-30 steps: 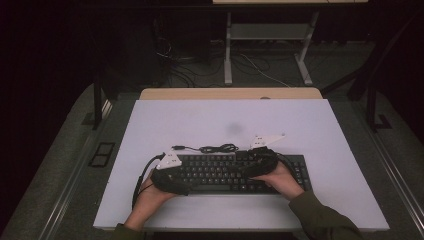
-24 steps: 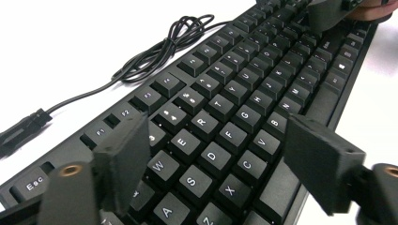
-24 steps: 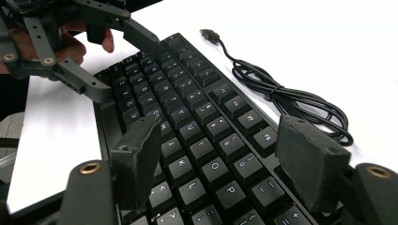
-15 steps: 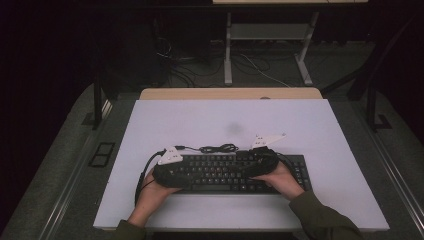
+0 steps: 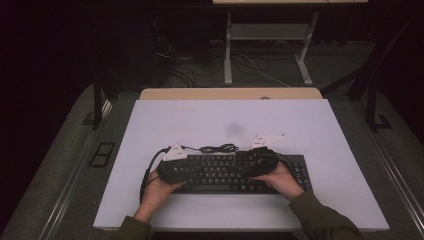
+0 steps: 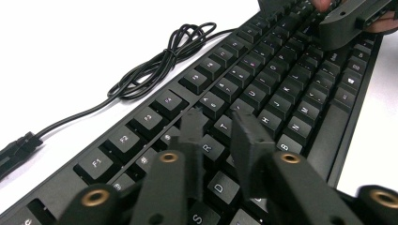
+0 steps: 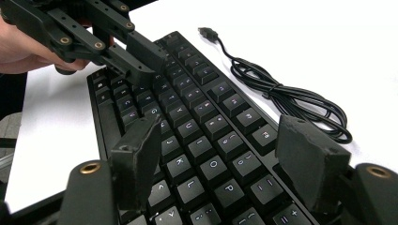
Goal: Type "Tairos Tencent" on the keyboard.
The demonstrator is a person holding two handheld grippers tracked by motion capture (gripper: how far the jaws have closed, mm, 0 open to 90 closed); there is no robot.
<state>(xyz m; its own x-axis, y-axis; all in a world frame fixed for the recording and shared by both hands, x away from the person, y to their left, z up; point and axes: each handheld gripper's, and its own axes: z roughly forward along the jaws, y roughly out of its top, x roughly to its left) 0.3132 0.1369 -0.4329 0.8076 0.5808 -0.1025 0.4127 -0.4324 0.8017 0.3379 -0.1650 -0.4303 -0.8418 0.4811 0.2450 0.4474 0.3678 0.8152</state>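
Black mechanical keyboard lies flat at the near-middle of the white tabletop, w/ its coiled USB cable bunched just behind the back edge, plug lying loose on the table. Both hands are over it: left gripper sits above the left letter block, jaws just been closing, now drawn in to a narrow gap w/ nothing between them, tips hovering around the R/T keys. Can't tell if a tip touches a key cap yet. Right gripper is over the right side of the board, jaws spread wide, empty, pads straddling the U–P columns w/o pressing anything. Step in hand looks like key pressing or poking w/ the left tool while the right one waits or steadies. To do it well: keep the left jaws pinched so the tips act as one narrow finger; a wider gap would likely catch two caps at once. Come down straight onto the cap centre, not at the slant the left gripper view suggests, else the tip may slide off into the gap btwn keys. Press light & short; board isn't fixed, so a hard angled push could shove it toward the cable. Right gripper prob. best resting on the frame edge, not the keys, to avoid stray presses. Keep both tools' trailing cables off the keys too.
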